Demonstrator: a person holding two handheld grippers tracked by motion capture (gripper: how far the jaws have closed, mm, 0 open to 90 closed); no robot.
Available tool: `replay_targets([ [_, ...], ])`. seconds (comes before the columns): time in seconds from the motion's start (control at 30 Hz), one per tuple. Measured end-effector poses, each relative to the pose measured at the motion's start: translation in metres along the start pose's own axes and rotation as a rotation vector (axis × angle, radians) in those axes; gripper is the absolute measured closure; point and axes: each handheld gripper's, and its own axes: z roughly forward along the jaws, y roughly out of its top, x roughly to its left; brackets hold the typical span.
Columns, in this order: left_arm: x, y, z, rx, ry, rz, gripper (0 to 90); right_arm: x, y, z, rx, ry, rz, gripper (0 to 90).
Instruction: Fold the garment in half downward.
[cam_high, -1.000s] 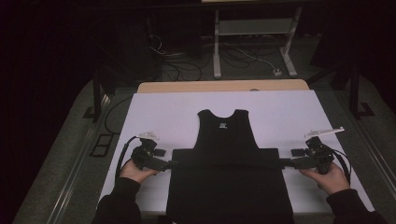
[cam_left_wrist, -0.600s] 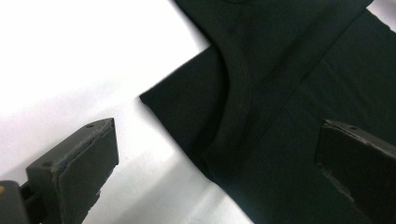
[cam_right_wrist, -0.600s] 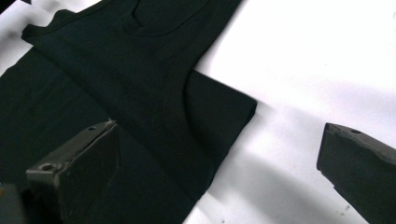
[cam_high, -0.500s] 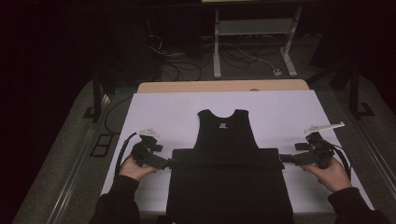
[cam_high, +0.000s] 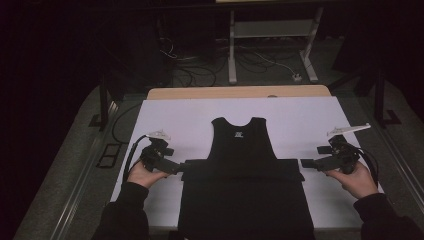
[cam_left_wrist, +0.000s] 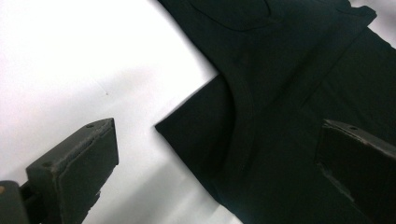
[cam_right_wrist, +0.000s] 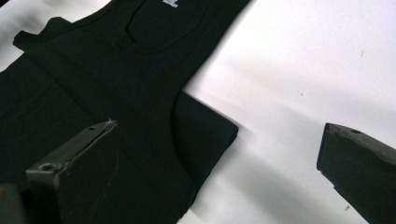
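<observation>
A black tank top (cam_high: 243, 145) lies flat on the white table cover (cam_high: 190, 115), neck away from me. Its lower part is folded up into a wide band. My left gripper (cam_high: 181, 168) sits at the band's left end and my right gripper (cam_high: 304, 163) at its right end. Both pairs of jaws have just been opening. In the left gripper view the left gripper (cam_left_wrist: 217, 140) stands wide apart over the fold's corner (cam_left_wrist: 196, 126) without pressing it. In the right gripper view the right gripper (cam_right_wrist: 219, 135) likewise straddles the other corner (cam_right_wrist: 205, 126), with its pads off the cloth.
A wooden table edge (cam_high: 240, 92) shows beyond the white cover. Behind it are a desk frame (cam_high: 270, 30) and cables (cam_high: 200, 70) on the dark floor. Bare white cover lies left and right of the garment.
Hardly anything differs: both hands stay at the ends of the fold, and the garment lies as before.
</observation>
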Motion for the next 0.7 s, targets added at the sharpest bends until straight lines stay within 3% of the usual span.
replay_targets([
  [0.27, 0.001, 0.010, 0.002, 0.023, 0.011, 0.030, 0.0, -0.001, 0.013, -0.001, -0.013, 0.001, -0.010, 0.0],
  [0.7, 0.008, 0.029, -0.001, 0.016, 0.025, 0.038, 0.0, -0.005, 0.028, -0.001, -0.025, -0.004, -0.027, 0.0],
])
